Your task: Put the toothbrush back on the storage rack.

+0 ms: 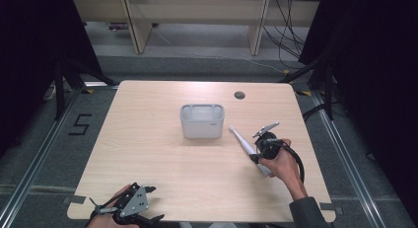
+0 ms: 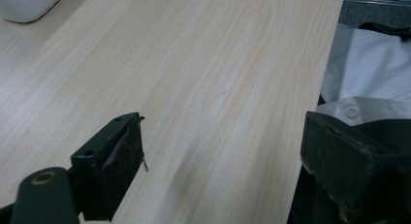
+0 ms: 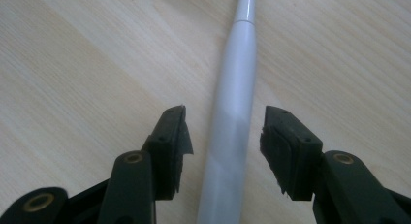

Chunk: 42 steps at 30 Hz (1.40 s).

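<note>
Toothbrush (image 3: 232, 112) head cut off, R gripper (image 3: 225, 129) view.

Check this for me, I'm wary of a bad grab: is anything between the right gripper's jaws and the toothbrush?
Nothing visible. The right gripper straddles the toothbrush handle with open jaws, bare gaps on both sides, and only the table beneath it.

- left gripper (image 1: 129, 204) is wearing a grey three-cornered plate; black jaws are showing brass-coloured screws
- right gripper (image 1: 266, 145) is trailing a black cable
- grey sleeve (image 1: 306, 212) is covering the right forearm
</note>
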Tool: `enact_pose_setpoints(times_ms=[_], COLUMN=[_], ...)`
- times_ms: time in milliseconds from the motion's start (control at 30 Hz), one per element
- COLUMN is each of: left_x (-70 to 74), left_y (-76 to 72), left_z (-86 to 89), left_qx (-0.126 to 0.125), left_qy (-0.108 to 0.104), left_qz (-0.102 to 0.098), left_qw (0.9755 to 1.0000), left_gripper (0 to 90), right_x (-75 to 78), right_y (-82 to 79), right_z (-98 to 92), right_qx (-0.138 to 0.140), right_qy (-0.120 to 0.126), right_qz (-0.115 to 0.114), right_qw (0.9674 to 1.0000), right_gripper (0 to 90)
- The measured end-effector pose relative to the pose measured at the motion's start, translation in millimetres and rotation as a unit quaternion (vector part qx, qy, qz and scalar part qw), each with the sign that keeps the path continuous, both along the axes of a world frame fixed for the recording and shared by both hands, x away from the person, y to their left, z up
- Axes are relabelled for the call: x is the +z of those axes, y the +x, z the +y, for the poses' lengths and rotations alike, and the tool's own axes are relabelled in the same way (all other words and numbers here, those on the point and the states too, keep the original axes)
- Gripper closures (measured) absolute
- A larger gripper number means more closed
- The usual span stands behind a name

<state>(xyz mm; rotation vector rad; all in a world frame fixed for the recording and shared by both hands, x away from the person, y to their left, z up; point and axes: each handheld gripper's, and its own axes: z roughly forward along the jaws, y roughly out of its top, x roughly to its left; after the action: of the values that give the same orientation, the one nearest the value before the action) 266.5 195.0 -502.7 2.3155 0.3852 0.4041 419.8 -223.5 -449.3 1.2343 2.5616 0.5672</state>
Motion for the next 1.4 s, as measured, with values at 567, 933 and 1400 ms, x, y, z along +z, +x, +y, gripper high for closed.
enact_pose_setpoints(times_ms=[567, 933, 1400], left_x=[-1.2, 0.6, 0.4], left_y=[-0.8, -0.2, -0.2], left_z=[-1.1, 0.0, -0.1], left_qx=[0.004, 0.0, -0.002], left_qy=[-0.007, 0.003, -0.002], left_qz=[-0.002, 0.001, 0.0], left_qw=[1.0, 1.0, 1.0], left_gripper=[14.9, 14.9, 14.8], right_x=[-14.6, -23.9, -24.3], right_y=[35.1, 48.1, 60.3], right_z=[17.8, 22.5, 32.1], right_qx=[0.01, 0.016, 0.036], right_qy=[-0.036, -0.055, -0.088], right_qz=[0.05, 0.077, 0.13], right_qw=[0.998, 0.9954, 0.987], right_gripper=[55.8, 62.6, 66.1])
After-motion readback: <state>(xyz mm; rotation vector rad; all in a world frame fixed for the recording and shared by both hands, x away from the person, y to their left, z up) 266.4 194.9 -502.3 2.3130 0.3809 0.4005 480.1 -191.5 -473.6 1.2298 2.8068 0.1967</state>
